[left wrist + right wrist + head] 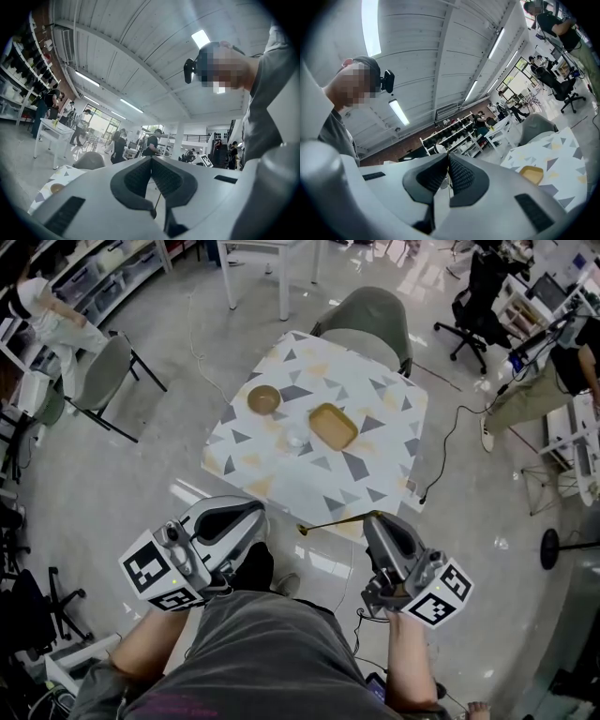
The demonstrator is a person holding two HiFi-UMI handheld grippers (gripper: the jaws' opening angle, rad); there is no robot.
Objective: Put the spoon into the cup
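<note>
Spoon (328, 523) is held by its thin handle end in the shut right gripper (373, 518) and juts sideways over the floor; the left gripper (251, 514) is closed and empty. That slim pinch may let it swivel or slip. The clear cup (295, 439), well apart on the bench (375, 474), looks easy to tip.

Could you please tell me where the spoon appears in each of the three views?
Head view: the spoon sticks out leftward from the right tool, at the near edge of the patterned table.
Left gripper view: low centre, its bowl end shows beyond the shut left tool.
Right gripper view: centre, its thin handle pinched edge-on in the right tool.
Shared landmark: the patterned table, in all three.
</note>
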